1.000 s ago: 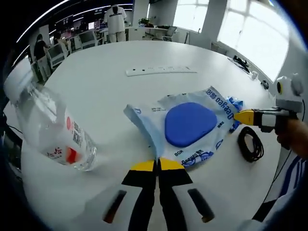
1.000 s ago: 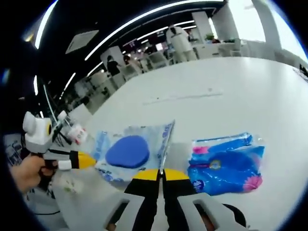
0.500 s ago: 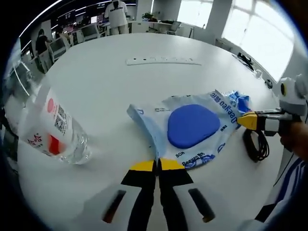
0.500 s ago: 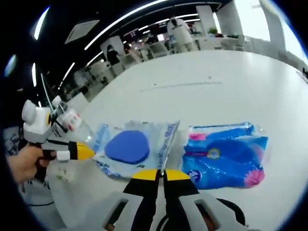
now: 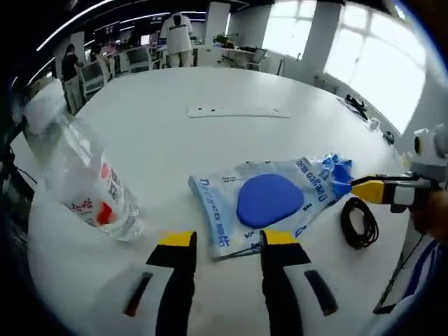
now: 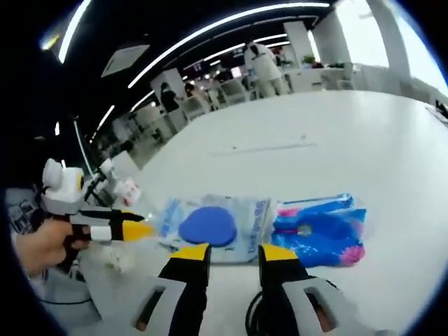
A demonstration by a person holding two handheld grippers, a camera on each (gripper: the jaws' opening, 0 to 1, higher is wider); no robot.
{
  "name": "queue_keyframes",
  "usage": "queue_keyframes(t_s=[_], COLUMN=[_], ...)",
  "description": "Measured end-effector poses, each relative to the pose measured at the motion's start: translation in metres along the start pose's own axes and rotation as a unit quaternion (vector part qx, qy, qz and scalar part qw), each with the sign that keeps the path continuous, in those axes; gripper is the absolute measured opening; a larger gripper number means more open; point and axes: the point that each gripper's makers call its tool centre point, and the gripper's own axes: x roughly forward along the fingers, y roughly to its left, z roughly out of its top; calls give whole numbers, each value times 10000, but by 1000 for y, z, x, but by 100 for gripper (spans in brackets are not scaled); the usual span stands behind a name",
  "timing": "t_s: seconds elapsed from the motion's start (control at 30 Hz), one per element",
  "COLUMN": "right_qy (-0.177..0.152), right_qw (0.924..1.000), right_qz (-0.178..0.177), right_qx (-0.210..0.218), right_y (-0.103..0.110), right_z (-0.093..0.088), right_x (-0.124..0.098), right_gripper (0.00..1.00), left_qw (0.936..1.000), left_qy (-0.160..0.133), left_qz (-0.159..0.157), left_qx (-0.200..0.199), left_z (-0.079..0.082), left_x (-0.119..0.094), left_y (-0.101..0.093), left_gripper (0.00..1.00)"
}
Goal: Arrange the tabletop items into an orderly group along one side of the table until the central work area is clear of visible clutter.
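1. Pale-blue plastic pouch with the blue oval pad (image 5: pixel 269 201) lies flat just ahead of my left gripper (image 5: pixel 227 241), at twelve o'clock; both my grippers' jaws stand apart, holding nothing.
2. I judge it set beside the bright blue-and-pink wipes pack (image 6: pixel 320 229) to form the group.
3. Right gripper (image 6: pixel 234 253) view shows that pack whole; left gripper view adds the clear water bottle (image 5: pixel 87 185) at nine and the black cable coil (image 5: pixel 359 222) at three.

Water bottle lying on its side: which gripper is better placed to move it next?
Left. In its view the water bottle lies just beside the open left gripper; the right gripper faces the packets.
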Motion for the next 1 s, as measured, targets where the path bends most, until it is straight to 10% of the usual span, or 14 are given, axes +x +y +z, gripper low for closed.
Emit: queue_keyframes(t_s=[0.6, 1.0], right_qy=[-305, -41], right_qw=[9991, 9994], right_qz=[286, -210], right_qx=[-43, 286], right_y=[-2, -53], right_z=[-7, -60], right_x=[-93, -141], right_gripper=[50, 49], left_qw=[9965, 9944], left_qy=[-526, -591], left_qz=[380, 857], left_qx=[535, 157], left_z=[-7, -33], left_x=[-109, -153], left_y=[7, 40], left_gripper=[68, 70])
